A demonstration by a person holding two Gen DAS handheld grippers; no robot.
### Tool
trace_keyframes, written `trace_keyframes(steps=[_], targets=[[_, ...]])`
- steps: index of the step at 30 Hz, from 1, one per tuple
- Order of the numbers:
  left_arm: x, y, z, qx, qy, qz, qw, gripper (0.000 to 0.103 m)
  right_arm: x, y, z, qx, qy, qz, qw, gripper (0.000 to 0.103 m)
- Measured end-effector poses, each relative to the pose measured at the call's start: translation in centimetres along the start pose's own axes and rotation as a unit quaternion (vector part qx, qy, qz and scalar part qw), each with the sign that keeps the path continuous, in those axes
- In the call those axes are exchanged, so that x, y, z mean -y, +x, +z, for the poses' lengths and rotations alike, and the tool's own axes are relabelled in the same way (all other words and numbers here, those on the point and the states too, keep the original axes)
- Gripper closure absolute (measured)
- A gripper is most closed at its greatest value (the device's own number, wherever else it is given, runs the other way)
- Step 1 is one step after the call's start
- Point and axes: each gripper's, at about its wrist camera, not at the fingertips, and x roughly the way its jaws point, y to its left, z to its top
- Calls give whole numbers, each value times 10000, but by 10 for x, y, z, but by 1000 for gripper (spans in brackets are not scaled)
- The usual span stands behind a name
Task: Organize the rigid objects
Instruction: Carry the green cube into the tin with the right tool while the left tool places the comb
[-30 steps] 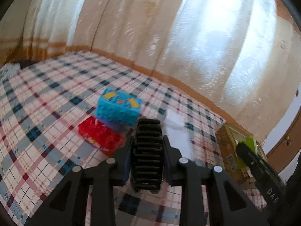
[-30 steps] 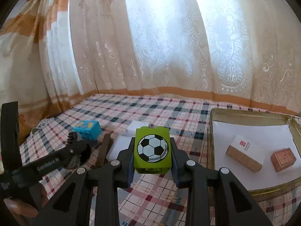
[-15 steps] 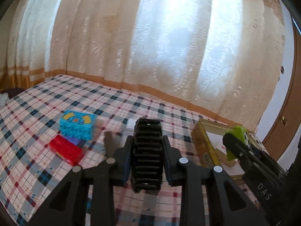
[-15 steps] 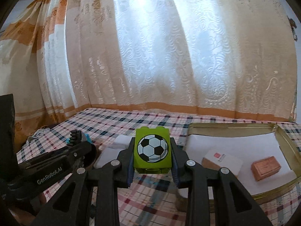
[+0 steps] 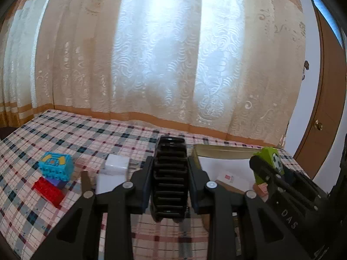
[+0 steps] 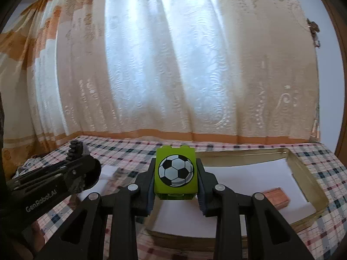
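Blocks sit clamped: right gripper [image 6: 175, 174] squeezes the green block [image 6: 175, 173] over the tray's [image 6: 303, 173] near edge, probably for dropping inside; left gripper [image 5: 169, 173] pinches a black block [image 5: 169, 173]. Farther, blue block [image 5: 56, 165] waits near the bed's [image 5: 86, 134] left edge.

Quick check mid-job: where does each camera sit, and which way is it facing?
Left wrist: rides the left claw, facing the curtain; shut on a black ribbed piece.
Right wrist: rides the right claw, facing the curtain; shut on a green football block.
Shared: gold tray, checked cloth, each other's claw.
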Motion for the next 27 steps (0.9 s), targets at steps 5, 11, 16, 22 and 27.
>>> trace_keyframes(steps=[5,11,16,22,27], targets=[[17,8,1,-10,31,-109,9999,75,20,-3,3,33,96,-198,9998,69],[42,18,3,-12,145,-304,9994,75,43,-2,4,44,152,-443,9989,69],[64,25,5,-23,222,-429,9988,75,61,-1,4,32,196,-638,9978,69],[88,35,6,-34,344,-547,9979,75,84,-3,6,61,197,-938,9954,69],[104,46,3,-112,419,-604,9972,75,113,-7,9,90,388,-1249,9914,69]])
